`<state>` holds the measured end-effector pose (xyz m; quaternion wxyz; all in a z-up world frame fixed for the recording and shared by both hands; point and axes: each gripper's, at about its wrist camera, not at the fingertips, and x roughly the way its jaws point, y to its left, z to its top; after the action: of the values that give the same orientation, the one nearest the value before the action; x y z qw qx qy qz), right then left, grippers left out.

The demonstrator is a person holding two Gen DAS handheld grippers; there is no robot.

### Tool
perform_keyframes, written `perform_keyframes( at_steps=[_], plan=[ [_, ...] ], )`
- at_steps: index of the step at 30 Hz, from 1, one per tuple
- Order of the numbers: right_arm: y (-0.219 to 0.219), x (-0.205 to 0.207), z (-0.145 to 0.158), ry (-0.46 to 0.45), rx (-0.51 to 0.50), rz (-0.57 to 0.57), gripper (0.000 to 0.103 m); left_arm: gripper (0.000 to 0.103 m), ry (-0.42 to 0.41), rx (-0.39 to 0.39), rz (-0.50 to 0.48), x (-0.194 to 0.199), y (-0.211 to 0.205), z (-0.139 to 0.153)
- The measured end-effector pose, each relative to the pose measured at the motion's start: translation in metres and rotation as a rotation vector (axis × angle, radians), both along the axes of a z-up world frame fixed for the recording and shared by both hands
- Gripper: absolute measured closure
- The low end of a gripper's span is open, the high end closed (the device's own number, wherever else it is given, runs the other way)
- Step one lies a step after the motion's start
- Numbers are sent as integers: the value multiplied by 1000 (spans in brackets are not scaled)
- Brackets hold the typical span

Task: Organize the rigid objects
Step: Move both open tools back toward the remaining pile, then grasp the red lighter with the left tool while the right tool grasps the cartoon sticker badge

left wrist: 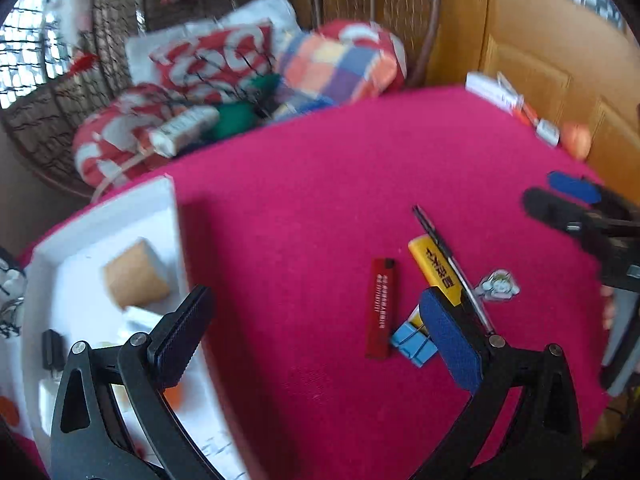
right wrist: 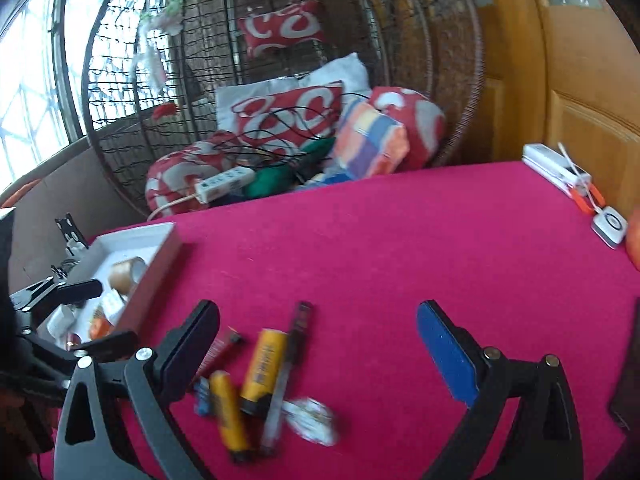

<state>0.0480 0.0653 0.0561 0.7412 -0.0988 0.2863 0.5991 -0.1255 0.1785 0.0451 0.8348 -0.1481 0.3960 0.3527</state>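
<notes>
On the red tablecloth (left wrist: 320, 168) lie a red lighter (left wrist: 380, 306), a yellow marker (left wrist: 434, 270), a dark pen (left wrist: 448, 256), a blue binder clip (left wrist: 412, 344) and a small white badge (left wrist: 498, 285). My left gripper (left wrist: 316, 336) is open and empty, between the white tray (left wrist: 120, 212) and this pile. In the right wrist view, my right gripper (right wrist: 320, 344) is open and empty above the pile: two yellow markers (right wrist: 266, 364), the pen (right wrist: 288, 364), the badge (right wrist: 314, 420). The right gripper also shows at the left view's right edge (left wrist: 560, 196).
The tray (right wrist: 160, 240) holds a brown tape roll (left wrist: 134, 274) and several small items. Behind the table is a wicker chair with red cushions (right wrist: 280, 116) and a power strip (right wrist: 224, 182). White devices (right wrist: 560, 166) lie at the table's far right corner.
</notes>
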Motion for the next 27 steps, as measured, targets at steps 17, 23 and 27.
perform_keyframes(
  at_steps=[17, 23, 27],
  plan=[
    [-21, 4, -34, -87, -131, 144, 9, 47, 138, -50, -69, 41, 10, -44],
    [-16, -7, -49, -99, -201, 244, 35, 57, 127, -48, -116, 36, 1, -45],
    [-10, -14, -56, -111, -238, 293, 37, 57, 99, -84, -114, 35, 8, -45]
  ],
)
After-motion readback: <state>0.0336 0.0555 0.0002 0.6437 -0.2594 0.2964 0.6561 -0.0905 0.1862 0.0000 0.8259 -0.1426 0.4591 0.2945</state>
